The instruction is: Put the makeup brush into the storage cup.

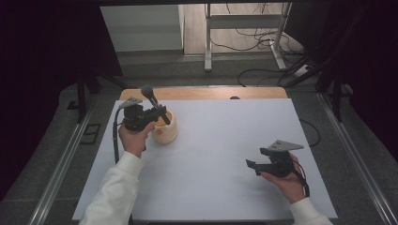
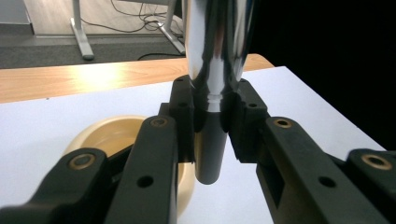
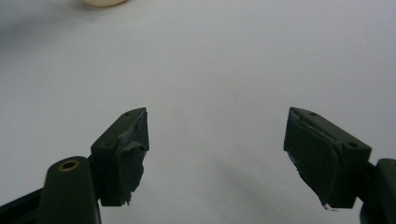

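On the white tabletop (image 1: 211, 154) (wood-edged), a bowl (image 1: 166, 129)

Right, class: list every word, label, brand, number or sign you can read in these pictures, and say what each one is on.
No text can be read.
Cream bowl: a small reddish mark on its outer wall in the high view, too small and blurred to read.
Metal pestle clamped in the left gripper: no print visible.
Right gripper, jaws open over the white table: no lettering.
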`<move>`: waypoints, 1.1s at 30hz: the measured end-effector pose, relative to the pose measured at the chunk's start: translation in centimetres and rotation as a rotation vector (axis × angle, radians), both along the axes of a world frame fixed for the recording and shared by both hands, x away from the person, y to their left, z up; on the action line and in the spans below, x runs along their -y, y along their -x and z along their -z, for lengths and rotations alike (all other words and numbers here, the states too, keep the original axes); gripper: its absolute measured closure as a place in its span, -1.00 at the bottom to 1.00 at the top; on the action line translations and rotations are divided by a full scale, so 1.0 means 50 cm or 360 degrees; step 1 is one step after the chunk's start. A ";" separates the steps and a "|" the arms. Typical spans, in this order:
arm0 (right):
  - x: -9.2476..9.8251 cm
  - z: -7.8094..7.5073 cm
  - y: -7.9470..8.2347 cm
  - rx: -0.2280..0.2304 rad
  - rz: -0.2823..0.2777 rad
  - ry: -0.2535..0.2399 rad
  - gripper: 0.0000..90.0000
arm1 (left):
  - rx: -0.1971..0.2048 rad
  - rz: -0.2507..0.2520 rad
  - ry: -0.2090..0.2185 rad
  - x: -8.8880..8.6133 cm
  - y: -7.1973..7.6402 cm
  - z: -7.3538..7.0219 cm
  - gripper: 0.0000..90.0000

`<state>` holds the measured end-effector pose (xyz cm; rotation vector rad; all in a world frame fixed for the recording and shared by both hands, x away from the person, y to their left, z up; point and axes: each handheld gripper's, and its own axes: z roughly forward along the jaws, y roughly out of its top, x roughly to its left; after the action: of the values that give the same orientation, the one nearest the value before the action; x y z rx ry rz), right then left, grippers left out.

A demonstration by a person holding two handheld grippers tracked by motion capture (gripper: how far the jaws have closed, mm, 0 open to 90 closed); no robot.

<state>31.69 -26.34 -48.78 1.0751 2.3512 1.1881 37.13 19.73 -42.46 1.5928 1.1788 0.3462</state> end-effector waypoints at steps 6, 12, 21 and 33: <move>0.001 0.000 0.000 -0.0001 0.0004 0.0002 -0.49 | -0.0002 -0.0020 -0.0008 -0.007 -0.007 0.000 0.64; 0.001 0.000 0.000 -0.0002 0.0004 0.0003 -0.49 | 0.0003 -0.0039 -0.0013 -0.009 -0.014 -0.002 0.64; 0.003 0.000 -0.001 0.0000 0.0008 0.0003 -0.49 | -0.0012 -0.0066 -0.0028 -0.014 -0.028 0.005 0.64; 0.002 0.002 -0.001 -0.0002 0.0007 0.0010 -0.49 | -0.0038 -0.0127 -0.0056 -0.026 -0.047 0.023 0.64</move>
<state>31.74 -26.45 -48.85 1.0785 2.3506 1.1778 39.45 21.05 -43.63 1.5872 1.2632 0.4027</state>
